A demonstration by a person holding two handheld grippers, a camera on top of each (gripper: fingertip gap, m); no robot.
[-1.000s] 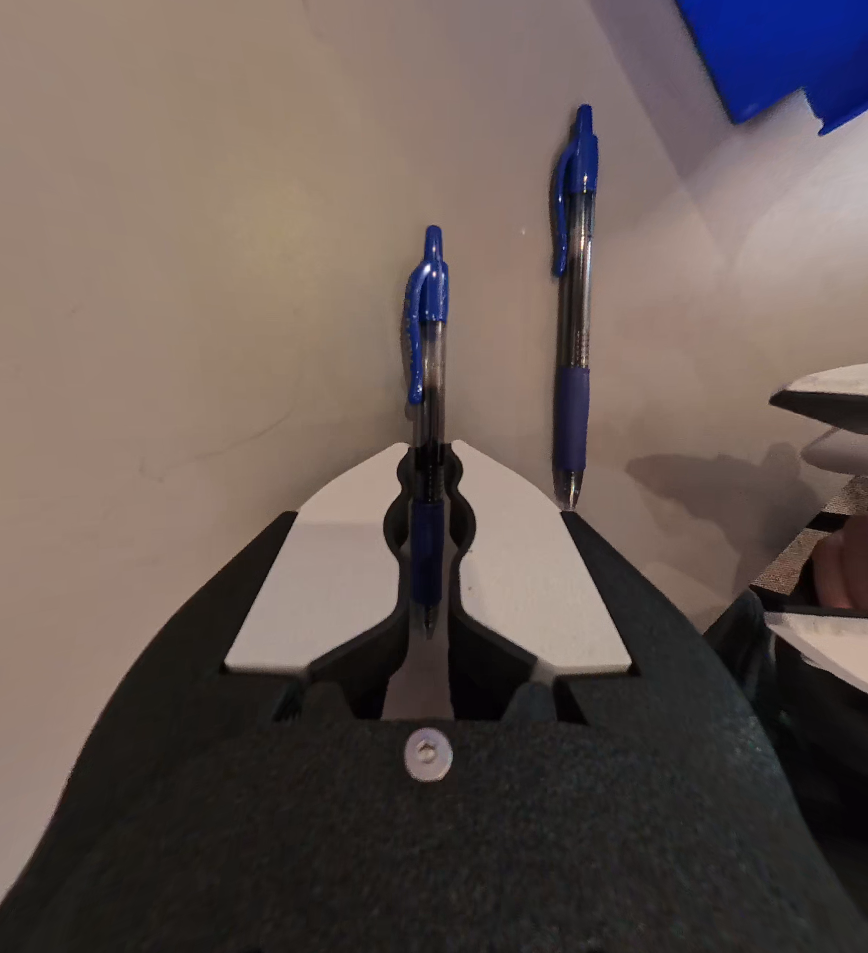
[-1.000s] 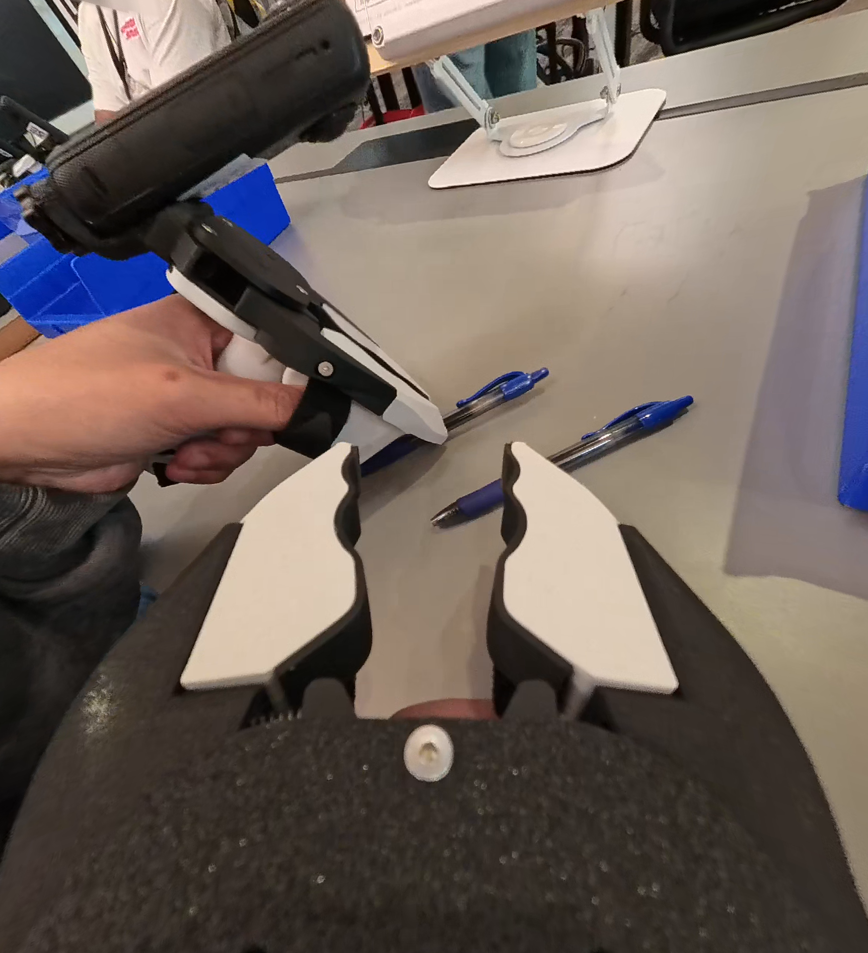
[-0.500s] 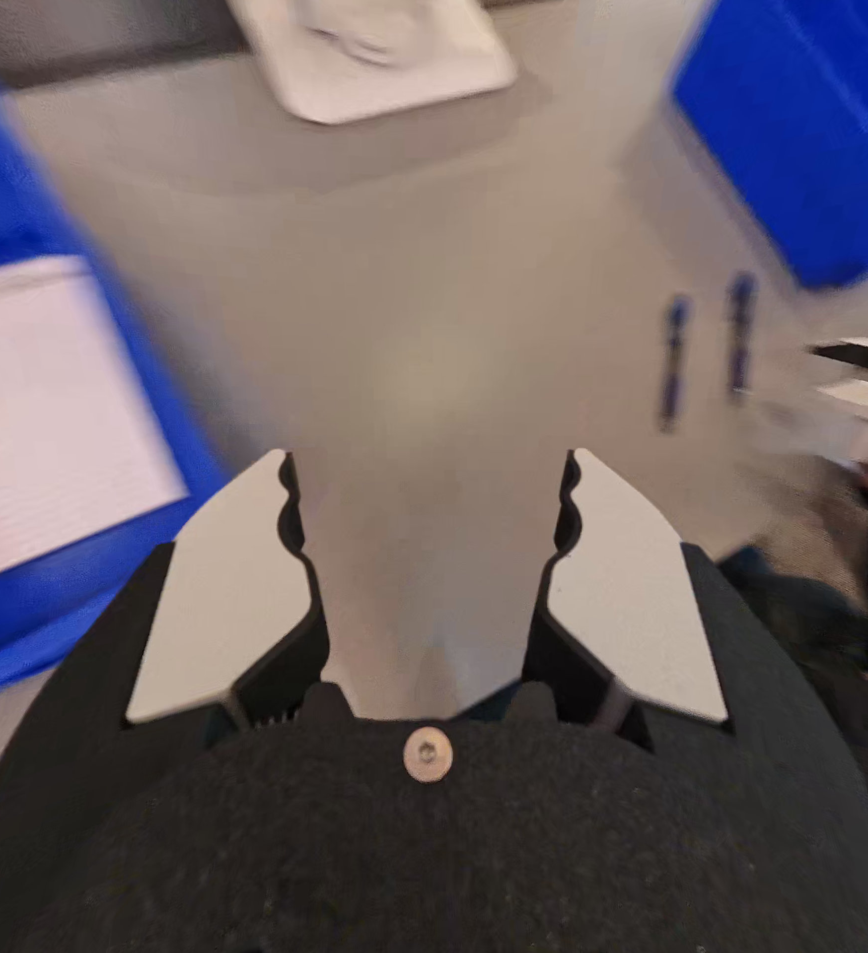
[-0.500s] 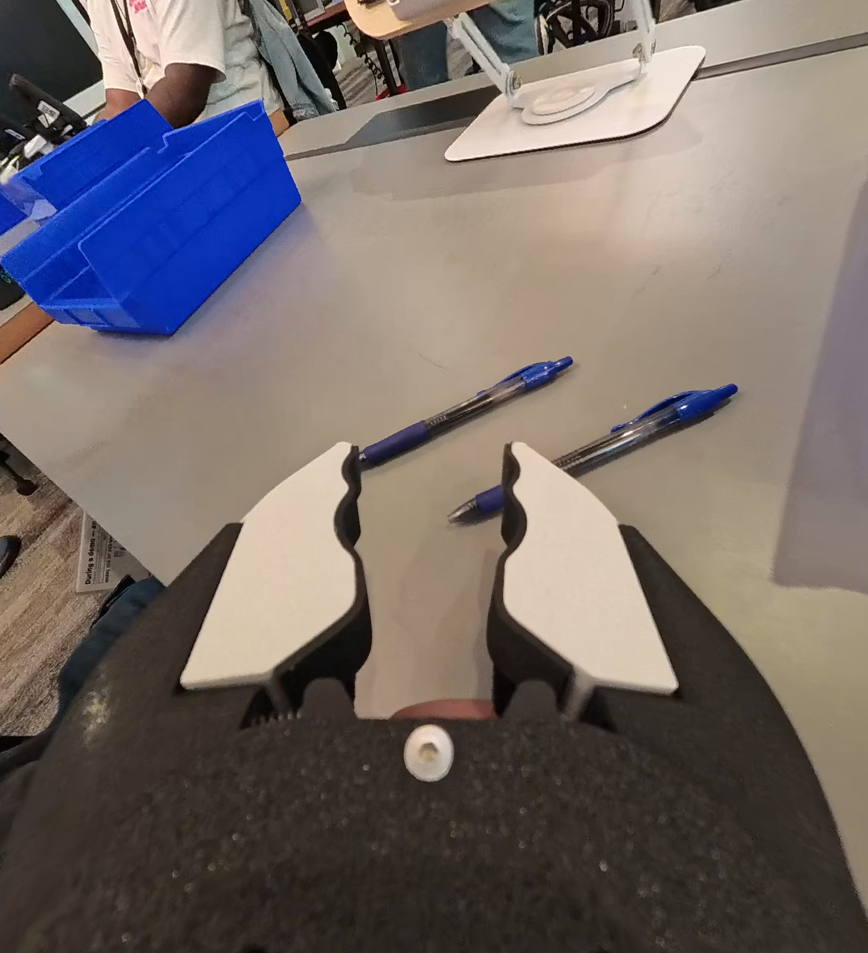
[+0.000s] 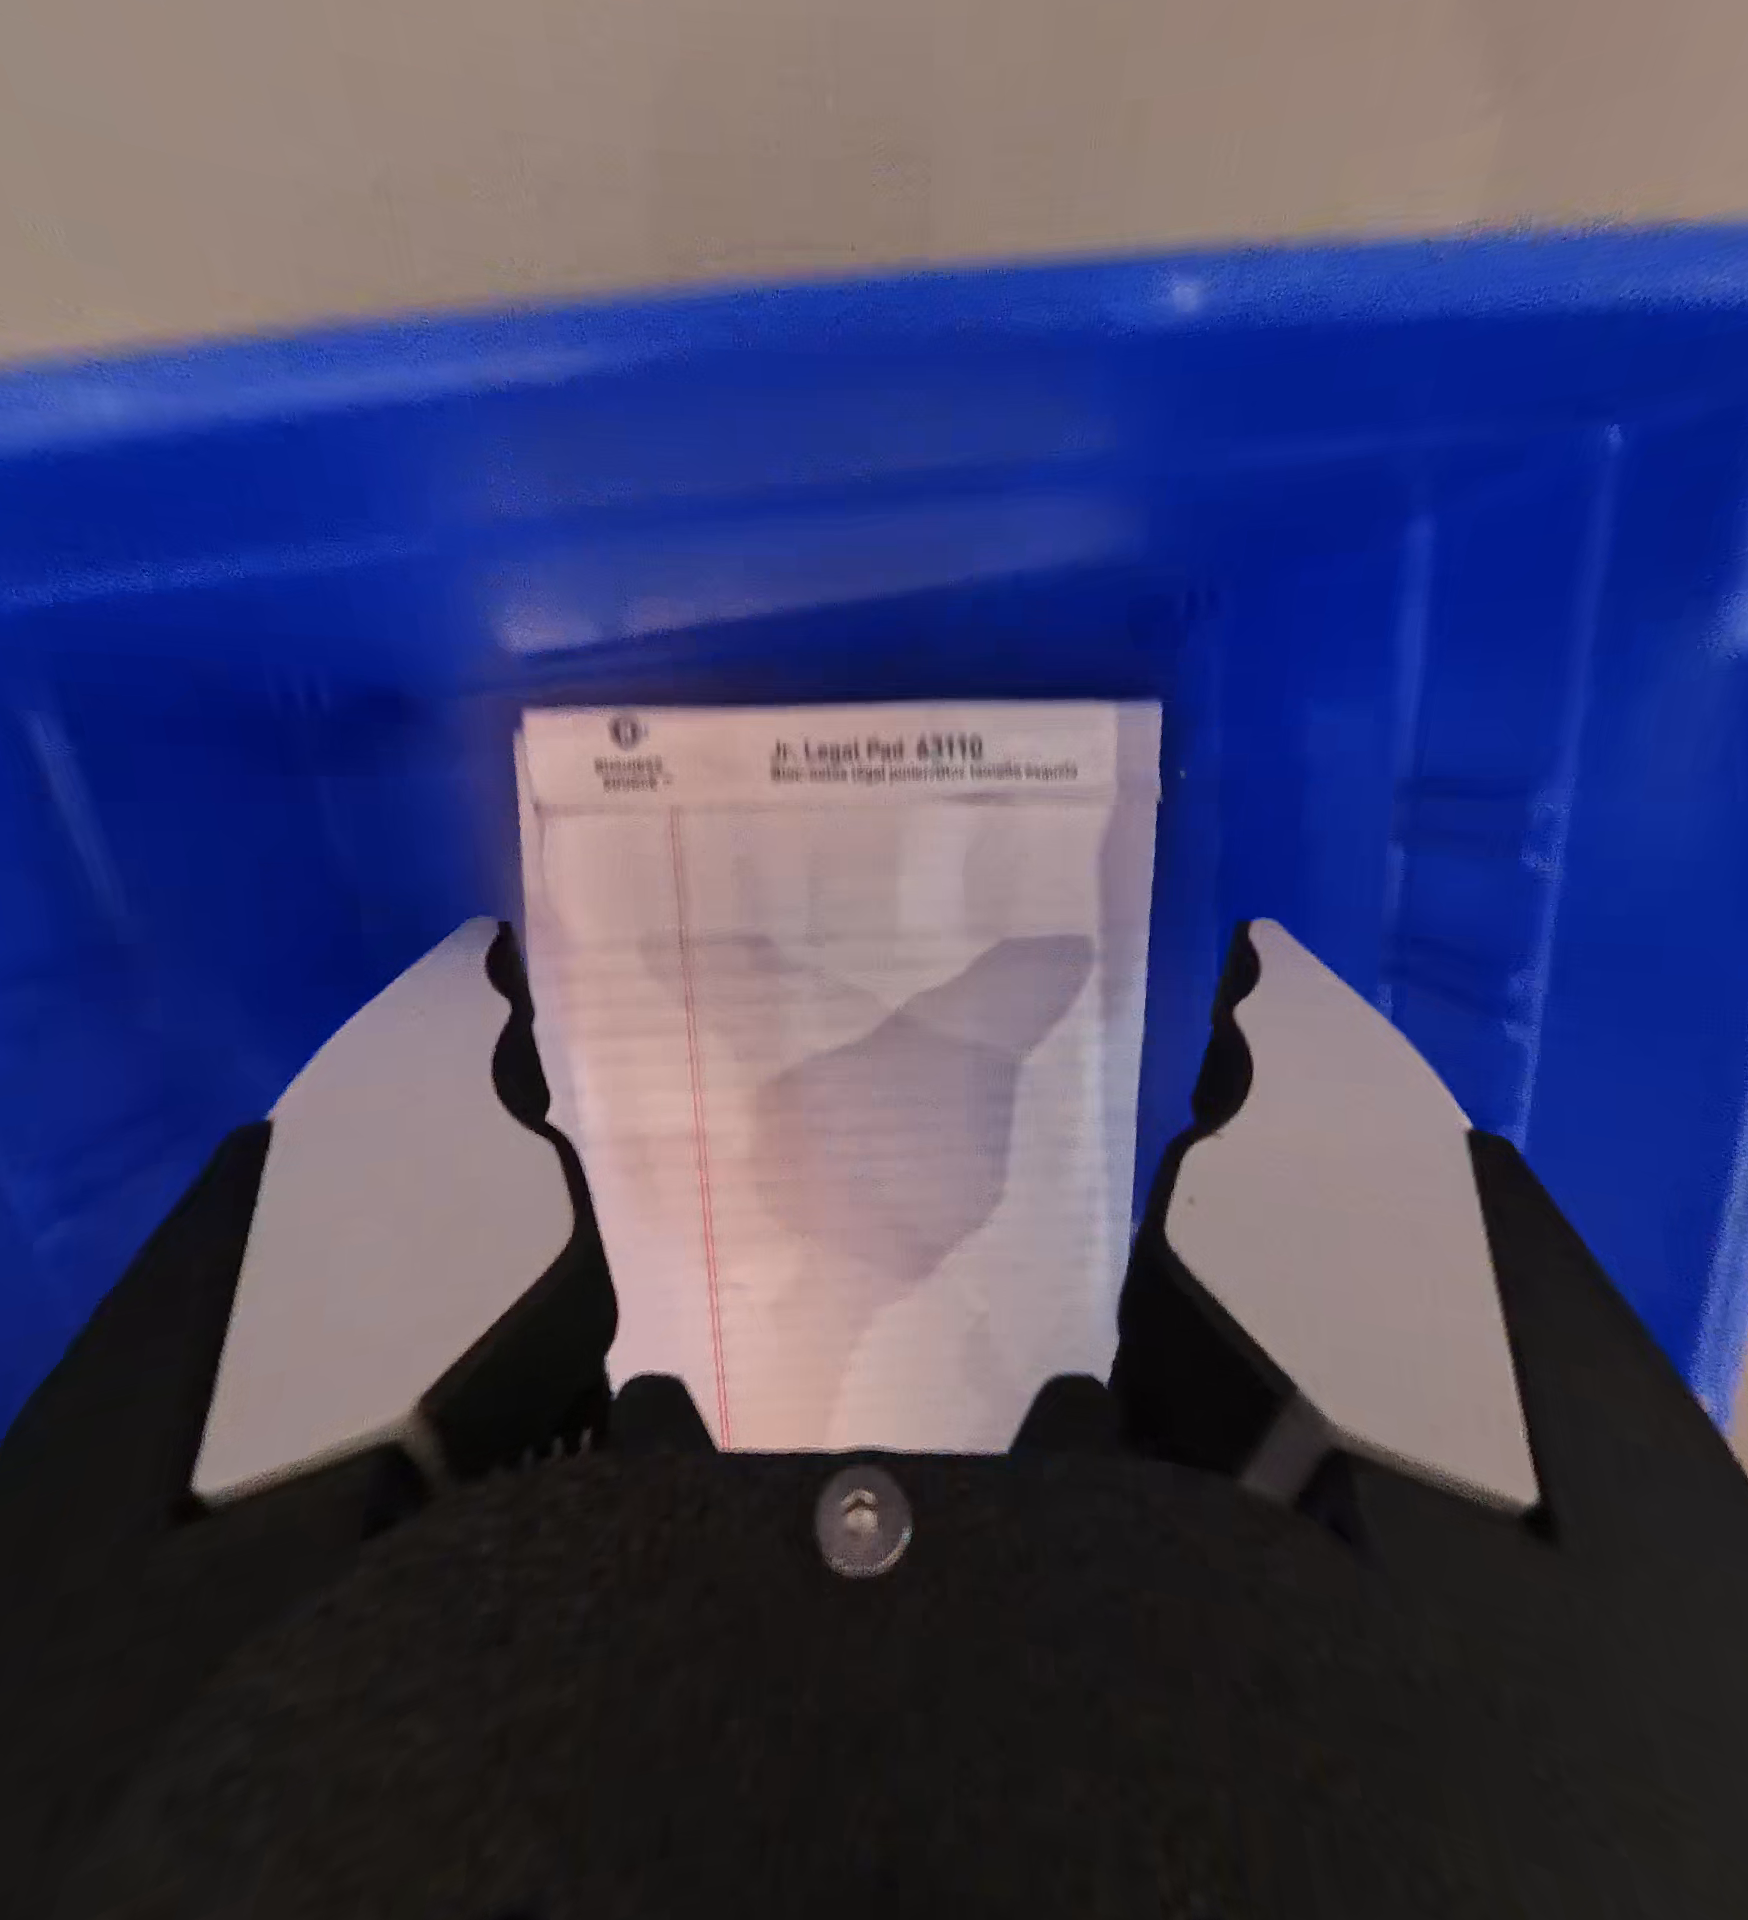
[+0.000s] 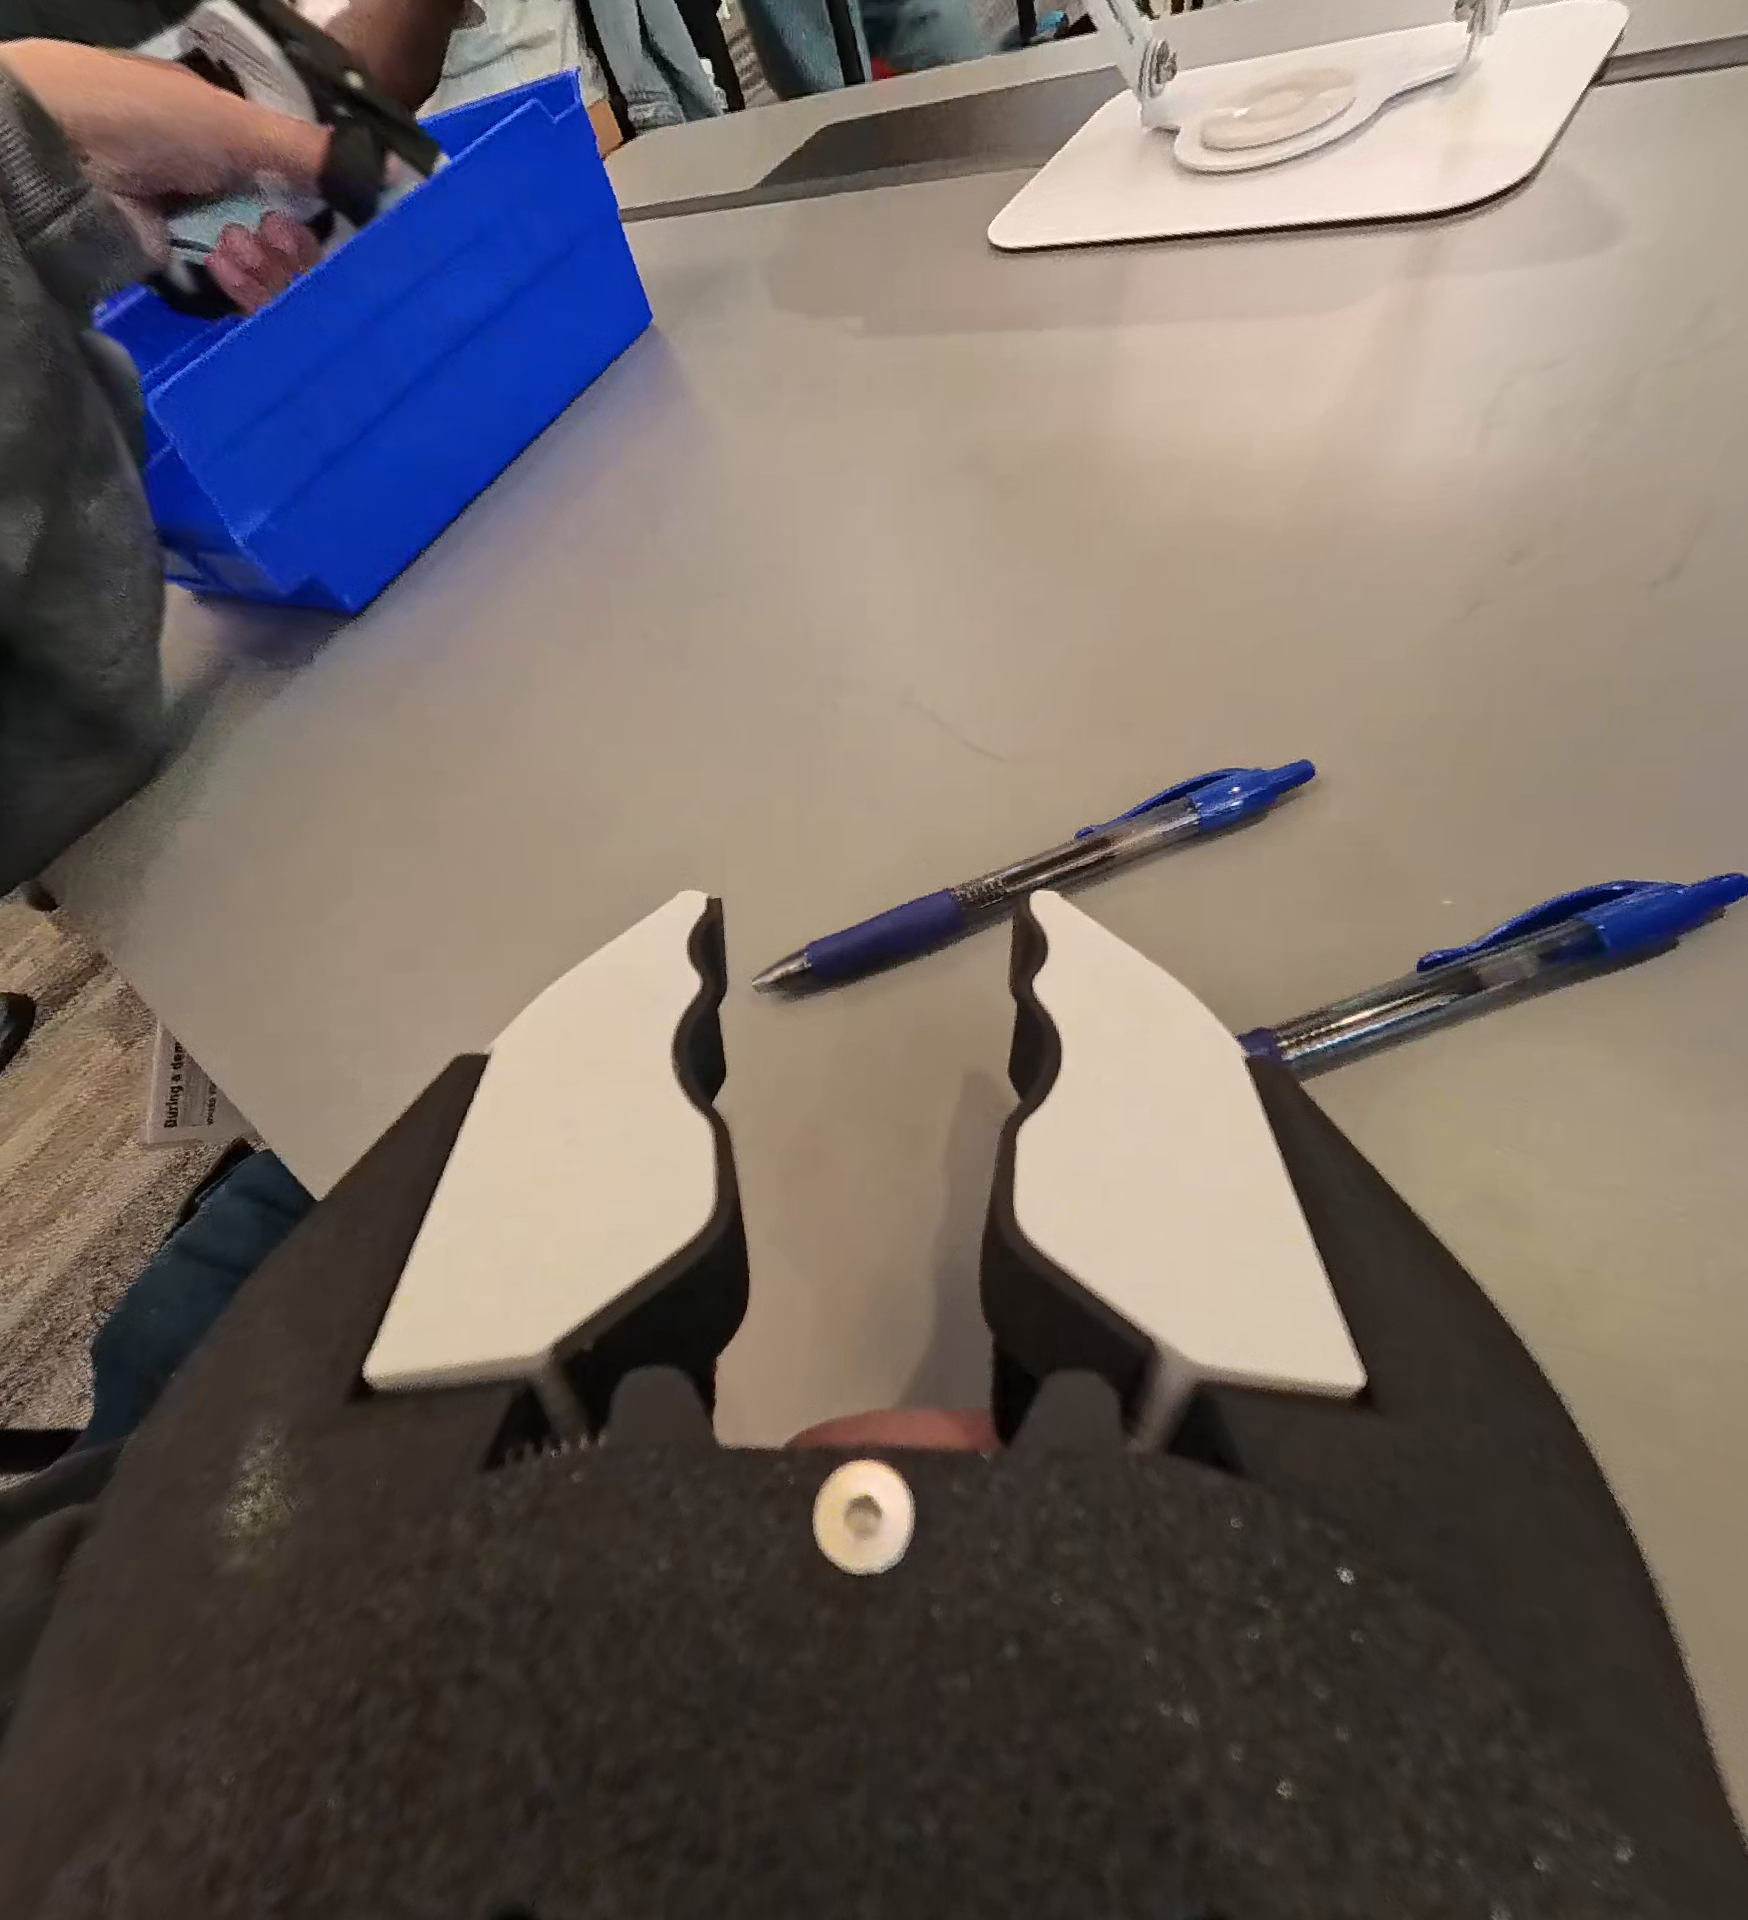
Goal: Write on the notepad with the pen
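Left wrist view: left hand-held gripper (image 5: 870, 940) w/ white fingers spread wide apart, holding nothing, poised over a blue bin (image 5: 849, 499). A white lined notepad (image 5: 849, 1039) lies flat inside the bin, between the two fingers as seen from the camera; whether they touch it can't be told. Pad has a red margin line at left and a printed strip along its far edge; gripper shadow falls on the page. Pic slightly blurred. Beige worktop (image 5: 849, 135) shows beyond the bin. Right wrist view: right hand-held gripper (image 6: 865, 909) w/ fingers apart, empty, above grey worktop (image 6: 1057, 520). Two blue pens lie on the worktop, roughly parallel: near pen (image 6: 1036, 878) just past the fingertips, second pen (image 6: 1504, 971) to its right, partly behind the right finger. At far left, the blue bin (image 6: 382, 384), w/ a person's hand (image 6: 226, 187) and grey sleeve (image 6: 18, 416) reaching into it. White flat stand base (image 6: 1306, 135) far back.
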